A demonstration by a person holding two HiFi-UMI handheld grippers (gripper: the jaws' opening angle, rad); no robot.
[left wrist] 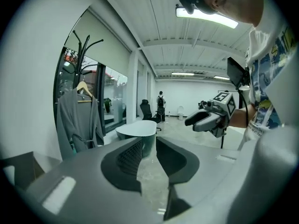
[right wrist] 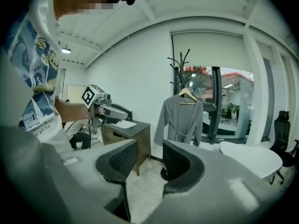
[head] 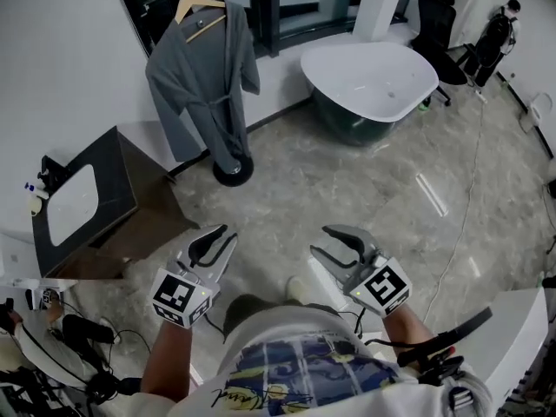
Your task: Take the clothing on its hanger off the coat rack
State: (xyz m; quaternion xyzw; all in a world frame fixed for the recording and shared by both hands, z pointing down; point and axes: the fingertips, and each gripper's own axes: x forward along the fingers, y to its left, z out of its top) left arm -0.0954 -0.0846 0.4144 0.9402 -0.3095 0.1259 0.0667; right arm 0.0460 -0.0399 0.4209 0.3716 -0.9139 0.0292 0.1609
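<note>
A grey robe (head: 204, 85) hangs on a wooden hanger (head: 198, 5) from a black coat rack with a round base (head: 233, 172), against the window at the far side of the floor. In the left gripper view the robe (left wrist: 77, 120) shows at the left, and in the right gripper view the robe (right wrist: 181, 118) hangs under its hanger (right wrist: 187, 94). My left gripper (head: 221, 233) stands open by a narrow gap, with nothing between its pads. My right gripper (head: 324, 241) is open wider and also holds nothing. Both are held low, well short of the rack.
A white bathtub (head: 369, 76) stands to the right of the rack. A dark cabinet with a white sink (head: 82, 202) sits at the left by the wall. An office chair (head: 439, 24) and a person (head: 499, 33) are far right. Cables trail over the marble floor (head: 460, 233).
</note>
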